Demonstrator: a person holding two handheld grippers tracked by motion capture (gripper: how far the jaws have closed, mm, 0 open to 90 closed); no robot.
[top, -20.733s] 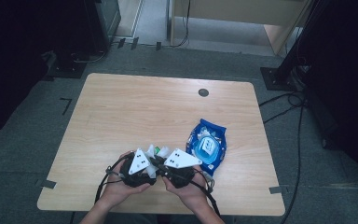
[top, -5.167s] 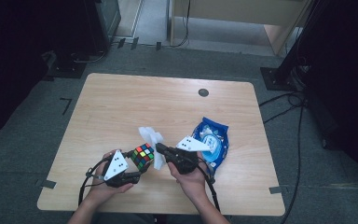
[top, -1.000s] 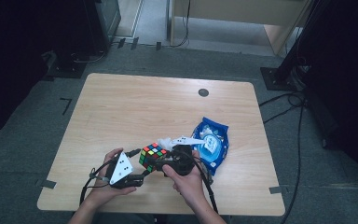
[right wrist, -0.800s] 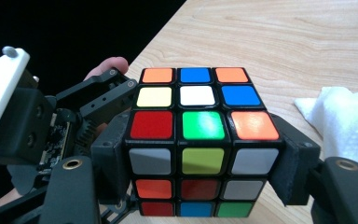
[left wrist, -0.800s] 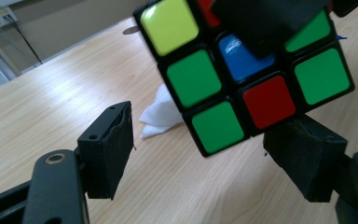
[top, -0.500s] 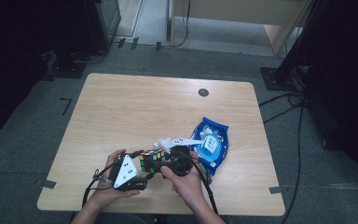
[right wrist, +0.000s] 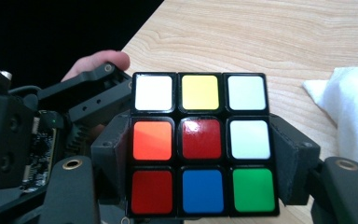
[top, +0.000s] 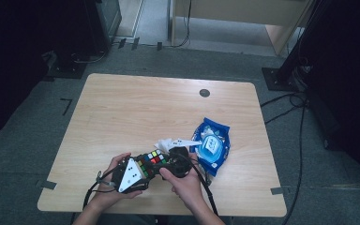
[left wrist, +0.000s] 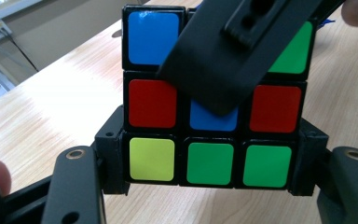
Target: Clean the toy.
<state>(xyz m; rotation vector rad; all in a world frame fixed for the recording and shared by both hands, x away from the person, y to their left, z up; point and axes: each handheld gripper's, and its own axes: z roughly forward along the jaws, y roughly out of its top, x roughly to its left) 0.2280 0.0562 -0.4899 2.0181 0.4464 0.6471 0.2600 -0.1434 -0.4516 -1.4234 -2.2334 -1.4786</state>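
A scrambled Rubik's cube (top: 153, 160) is held just above the table's front edge, between both grippers. My left gripper (top: 145, 167) comes in from the left. Its jaws have just been closing, and its pads now press the cube's (left wrist: 209, 163) bottom row from both sides. One finger (left wrist: 233, 51) of the right gripper crosses the cube's face in the left gripper view. My right gripper (top: 163, 162) comes in from the right, shut on the cube's (right wrist: 200, 144) lower two rows. The left gripper's body (right wrist: 23, 140) sits behind the cube in the right gripper view.
A crumpled white tissue (top: 171, 142) lies just beyond the cube, and shows again as a tissue (right wrist: 349, 112) at the right. A blue wipes pack (top: 212, 147) lies to the right of the hands. The wooden table (top: 168, 112) has a round grommet (top: 205, 93) near its far edge.
The left gripper has edged right, up against the cube. The cube and the right hand have stayed about where they were.
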